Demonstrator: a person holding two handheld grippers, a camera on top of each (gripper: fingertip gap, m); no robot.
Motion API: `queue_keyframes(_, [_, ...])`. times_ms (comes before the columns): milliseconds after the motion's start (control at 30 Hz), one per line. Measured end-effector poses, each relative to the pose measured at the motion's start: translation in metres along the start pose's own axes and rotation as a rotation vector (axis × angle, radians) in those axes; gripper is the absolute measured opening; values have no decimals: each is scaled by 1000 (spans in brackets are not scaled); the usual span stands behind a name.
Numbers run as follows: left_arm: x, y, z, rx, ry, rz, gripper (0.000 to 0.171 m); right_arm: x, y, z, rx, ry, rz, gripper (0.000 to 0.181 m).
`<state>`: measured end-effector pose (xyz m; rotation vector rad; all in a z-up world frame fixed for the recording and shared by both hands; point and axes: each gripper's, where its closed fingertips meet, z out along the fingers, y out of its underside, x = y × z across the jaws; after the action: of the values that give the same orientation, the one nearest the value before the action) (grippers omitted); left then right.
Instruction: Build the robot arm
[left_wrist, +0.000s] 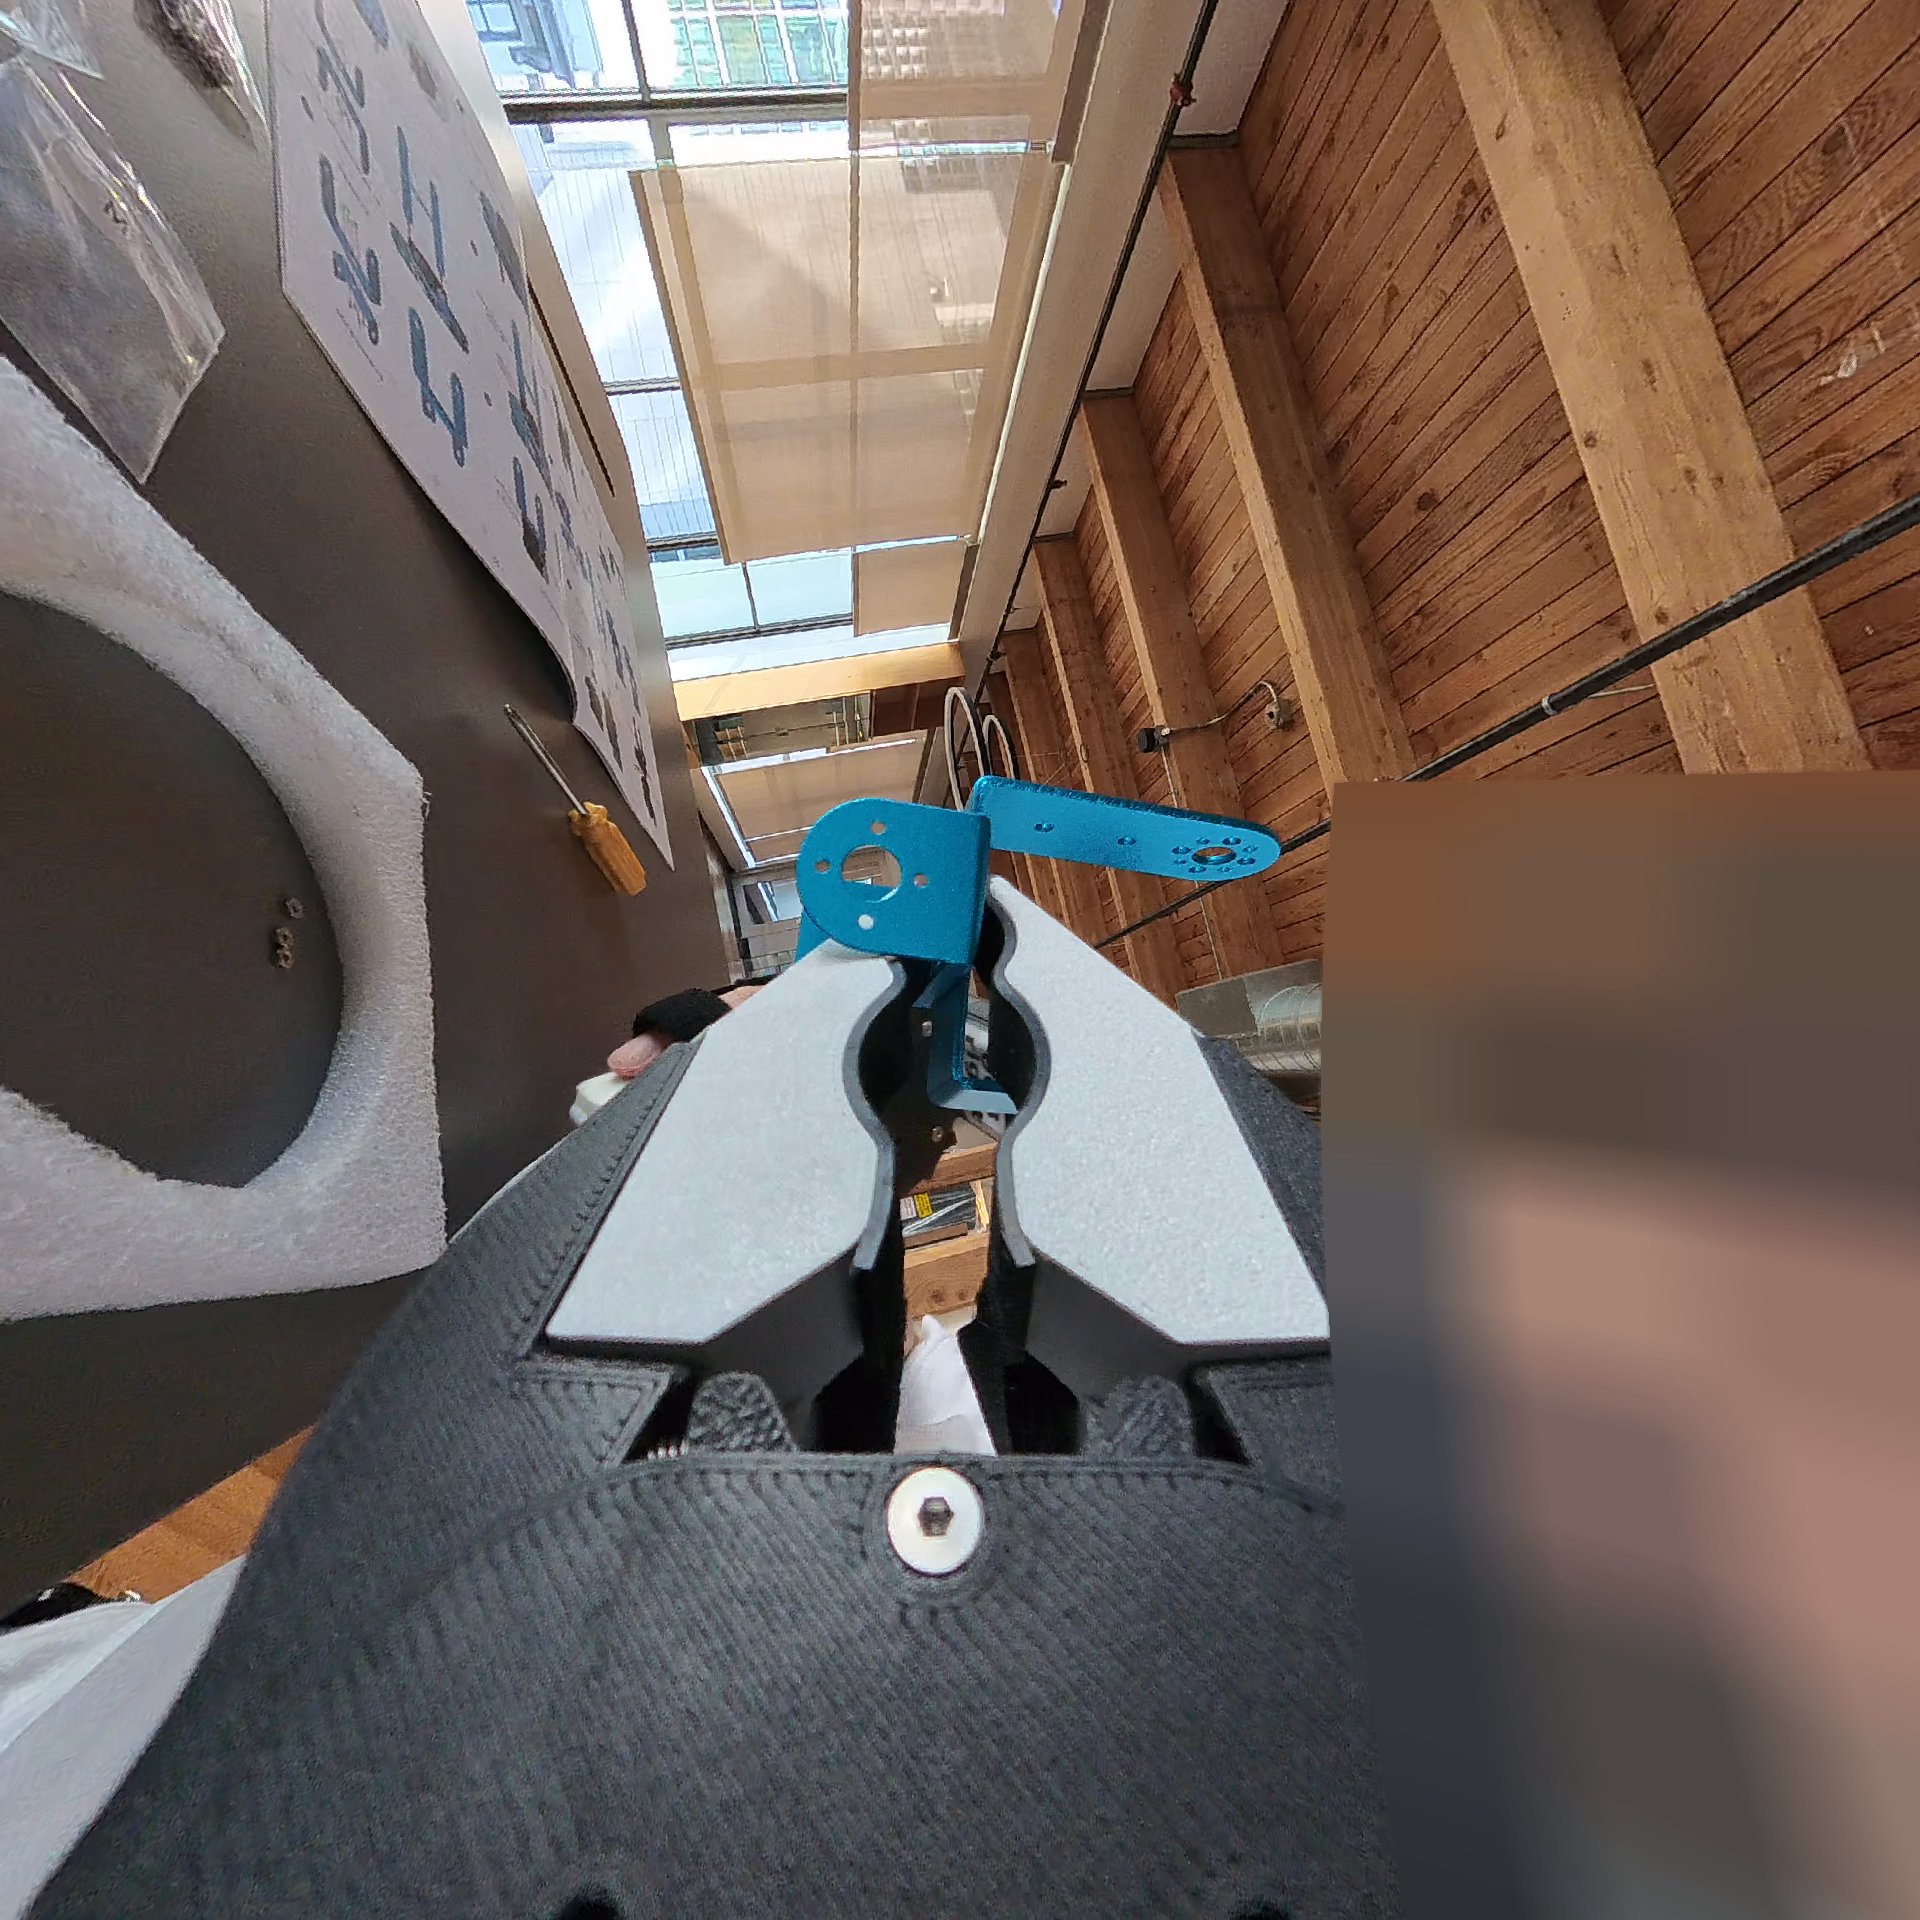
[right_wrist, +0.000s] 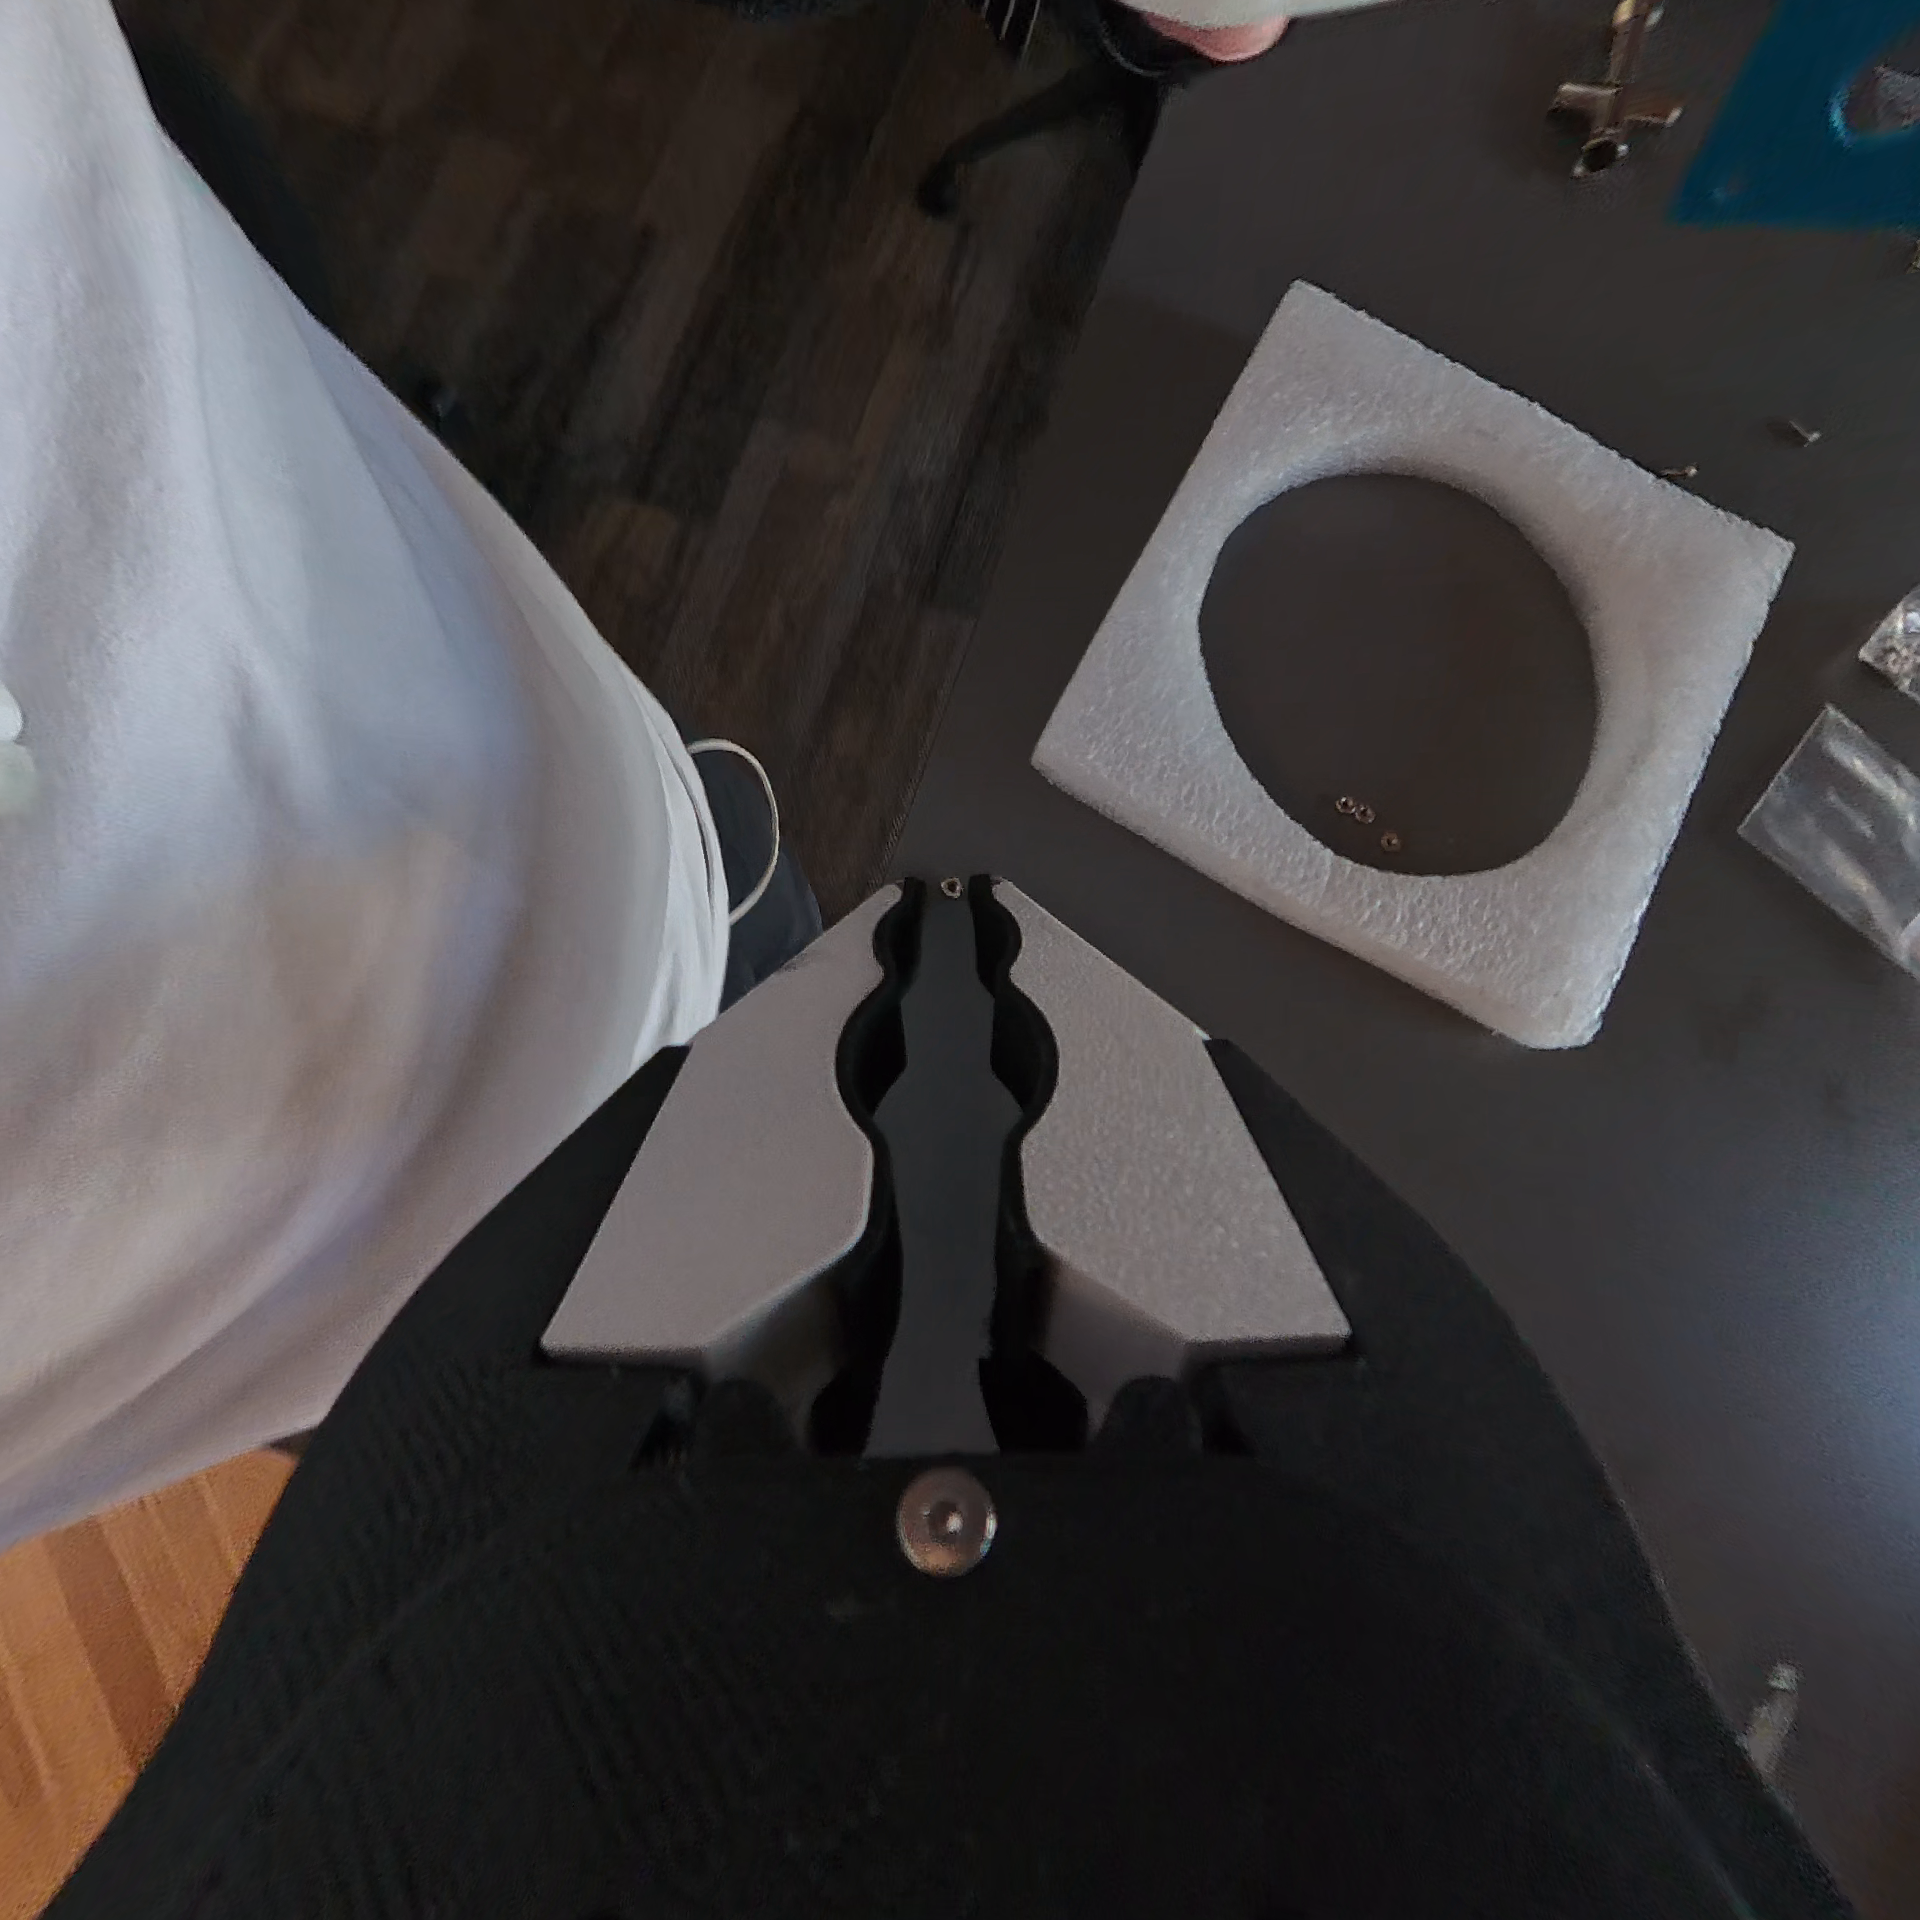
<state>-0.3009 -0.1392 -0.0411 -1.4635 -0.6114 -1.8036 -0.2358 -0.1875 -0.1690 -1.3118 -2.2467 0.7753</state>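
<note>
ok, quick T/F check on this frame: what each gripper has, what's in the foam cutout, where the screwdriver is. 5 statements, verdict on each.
1. The left gripper is shut on a blue metal bracket. True.
2. The right gripper is wide open and holds nothing. False: its jaws stand nearly closed, pinching a tiny nut at the tips.
3. Small nuts lie inside the round cutout of the white foam block. True.
4. The yellow-handled screwdriver is in the left gripper. False: it lies on the dark table, beside the printed sheet.
5. The foam block stands on edge. False: it lies flat on the table.
</note>
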Motion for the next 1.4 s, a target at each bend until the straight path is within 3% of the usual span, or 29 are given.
queue_keyframes(33, [0,1,0,-1,0,1,6,0,0,0,-31,-5,-25,9])
queue_keyframes(167, [2,2,-1,6,8,2,6,2,2,0,-142,-40,-97,9])
queue_keyframes(433, [5,4,-11,47,28,4,5,1,2,2,-230,-149,-116,8])
queue_keyframes(933, [7,-6,-31,98,32,18,5,0,2,3,-283,-195,-163,2])
queue_keyframes(1200, [-9,-24,10,-43,-10,-20,5,39,-3,-31,-198,-55,-92,0])
queue_keyframes(1300, [-15,-30,30,-128,-32,-19,5,55,10,-39,-207,-2,-6,0])
queue_keyframes(1400, [-14,-38,38,-177,-36,-12,5,43,-1,-29,-58,-20,84,8])
